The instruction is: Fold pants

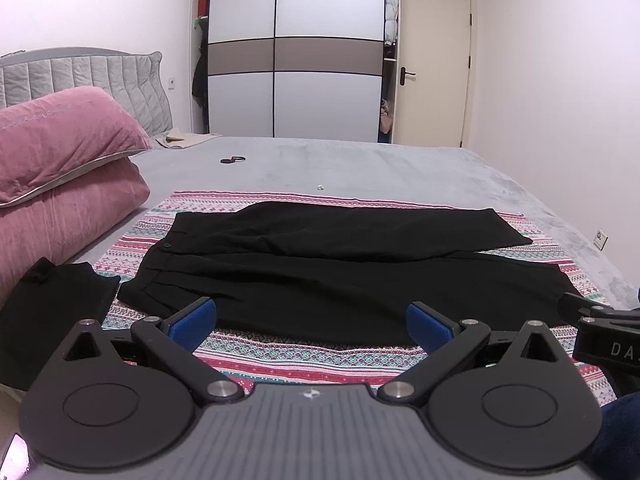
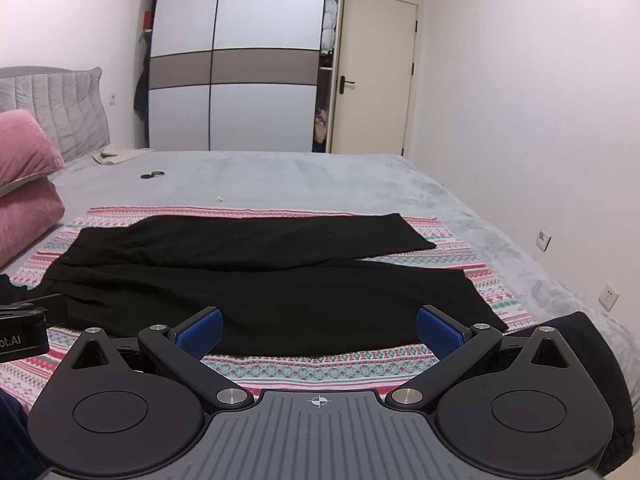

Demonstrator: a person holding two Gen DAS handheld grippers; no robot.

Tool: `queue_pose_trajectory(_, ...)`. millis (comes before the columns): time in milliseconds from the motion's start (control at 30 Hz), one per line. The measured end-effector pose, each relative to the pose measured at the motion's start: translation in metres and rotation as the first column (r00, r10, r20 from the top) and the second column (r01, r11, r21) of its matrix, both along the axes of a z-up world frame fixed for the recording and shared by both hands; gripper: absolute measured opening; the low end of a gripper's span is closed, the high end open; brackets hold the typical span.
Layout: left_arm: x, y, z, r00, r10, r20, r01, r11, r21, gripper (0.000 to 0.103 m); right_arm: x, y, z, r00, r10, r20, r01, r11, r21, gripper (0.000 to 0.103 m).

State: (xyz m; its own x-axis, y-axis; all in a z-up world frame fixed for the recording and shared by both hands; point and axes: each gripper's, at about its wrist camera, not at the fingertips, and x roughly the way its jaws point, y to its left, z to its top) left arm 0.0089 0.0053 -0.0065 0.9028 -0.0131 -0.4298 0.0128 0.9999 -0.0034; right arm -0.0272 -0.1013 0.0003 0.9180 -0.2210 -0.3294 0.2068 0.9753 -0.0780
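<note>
On patterned cloth: one black pants.

"DA" on right tool; "ot.AI" on left tool

I'm looking into a bedroom in someone's home. A wide bed with a grey cover fills most of my view, with a padded grey headboard and two stacked pink pillows on the left. Against the far wall stands a wardrobe with white and brown sliding doors, clothes showing in its open sides. Beside it is a closed cream door with a dark handle. A patterned blanket lies spread on the bed.
</note>
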Motion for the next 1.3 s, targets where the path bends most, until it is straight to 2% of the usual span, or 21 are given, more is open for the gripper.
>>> queue_pose_trajectory(100,0.002,0.003,-0.002,1.0,-0.001,0.008,0.001,1.0,0.0,0.103,0.002,-0.001,0.001,1.0,-0.001,0.004,0.001,1.0,-0.003,0.103)
queue_pose_trajectory(200,0.001,0.005,-0.002,0.999,0.002,0.051,-0.002,1.0,-0.006,0.103,0.002,-0.001,0.0,1.0,0.002,0.002,-0.002,1.0,-0.004,0.103)
queue_pose_trajectory(300,-0.001,0.005,-0.002,0.999,0.003,0.055,-0.001,0.999,-0.038,0.103,0.002,0.0,0.0,1.0,0.003,-0.003,-0.003,1.0,-0.009,0.103)
queue_pose_trajectory(467,0.002,0.006,-0.005,0.999,-0.015,0.033,0.017,0.998,-0.065,0.103,0.004,-0.001,-0.001,1.0,0.005,-0.009,-0.005,1.0,-0.005,0.103)
queue_pose_trajectory(700,0.006,0.004,-0.011,1.0,-0.024,0.019,0.025,0.999,-0.029,0.103,0.008,-0.001,-0.005,1.0,0.006,0.005,-0.006,1.0,-0.007,0.103)
queue_pose_trajectory(867,0.012,0.007,-0.017,0.999,-0.046,0.0,0.046,0.996,-0.078,0.103,0.012,-0.001,-0.009,1.0,0.012,0.014,-0.012,1.0,0.01,0.103)
queue_pose_trajectory(967,0.023,0.011,-0.026,0.998,-0.054,-0.023,0.051,0.994,-0.095,0.103,0.017,-0.003,-0.014,1.0,0.014,-0.006,-0.014,1.0,0.01,0.103)
queue_pose_trajectory(1067,0.039,0.016,-0.042,0.992,-0.094,-0.085,0.083,0.989,-0.124,0.103,0.024,-0.008,-0.022,1.0,0.019,0.006,-0.019,0.999,0.034,0.103)
queue_pose_trajectory(1133,0.05,0.024,-0.051,0.99,-0.071,-0.123,0.054,0.989,-0.135,0.103,0.033,-0.013,-0.03,1.0,0.029,-0.007,-0.029,0.998,0.057,0.103)
queue_pose_trajectory(1200,0.063,0.04,-0.058,0.988,-0.046,-0.148,0.022,0.987,-0.161,0.103,0.043,-0.018,-0.038,0.999,0.036,-0.04,-0.034,0.998,0.052,0.103)
queue_pose_trajectory(1300,0.087,0.07,-0.061,0.98,0.0,-0.198,-0.042,0.977,-0.21,0.103,0.054,-0.025,-0.043,0.999,0.021,-0.041,-0.02,0.999,0.034,0.103)
